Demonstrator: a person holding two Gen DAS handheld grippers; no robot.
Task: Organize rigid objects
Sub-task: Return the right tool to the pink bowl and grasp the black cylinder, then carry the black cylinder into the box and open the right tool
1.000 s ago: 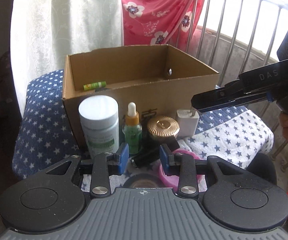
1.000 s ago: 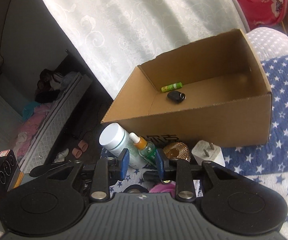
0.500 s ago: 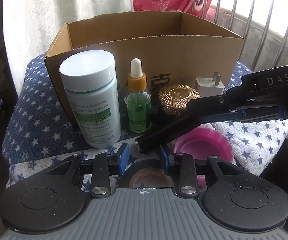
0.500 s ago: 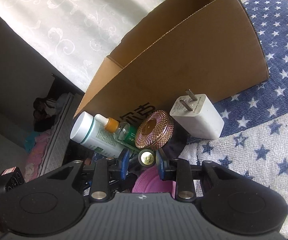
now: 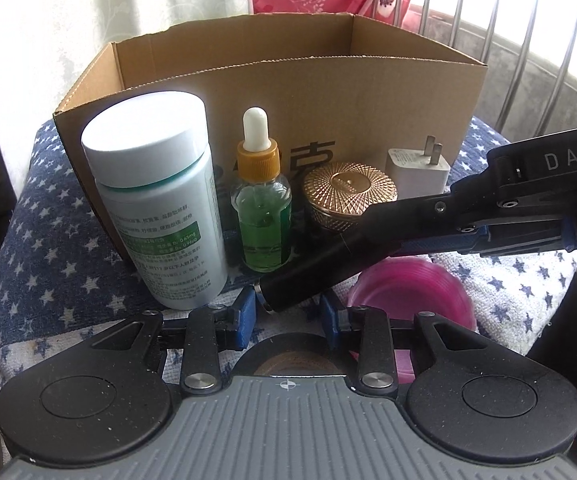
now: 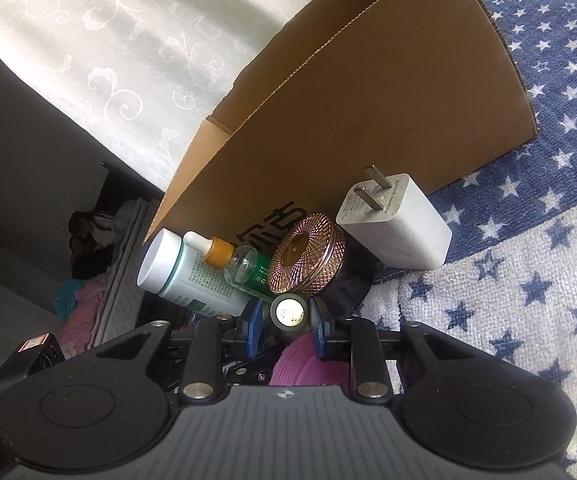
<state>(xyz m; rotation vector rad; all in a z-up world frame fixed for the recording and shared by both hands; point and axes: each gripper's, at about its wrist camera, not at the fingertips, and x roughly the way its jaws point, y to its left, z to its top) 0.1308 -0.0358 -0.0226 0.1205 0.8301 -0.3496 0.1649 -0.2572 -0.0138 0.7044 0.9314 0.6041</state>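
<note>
1. We have the right gripper (image 6: 291, 322) set around a black cylindrical tube (image 5: 320, 268), perhaps a small flashlight. In the right wrist view its round metallic end (image 6: 291, 311) sits squarely between the two blue pads, which stand close on either side; whether they already press on it we cannot tell.
2. The tube's long axis runs along our right fingers. In the left wrist view it slants from the right gripper down to the left, its free end just in front of the left gripper (image 5: 288, 312).
3. The left fingers are apart and hold nothing; the tube's tip lies near the gap between them but not inside it.
4. The right hand is clearly the one on the tube, so we judge the lift belongs to it.
5. The cardboard box (image 5: 368, 112) stands just behind the row of items: white pill bottle (image 5: 160, 200), green dropper bottle (image 5: 262, 216), gold-lidded jar (image 5: 348, 196), white charger plug (image 5: 418, 172). A pink lid (image 5: 408, 292) lies on the star-patterned cloth (image 5: 48, 240) under the tube.
6. The move turns on raising the tube over those upright items and the box's front wall; dragging it forward could topple the dropper bottle.
</note>
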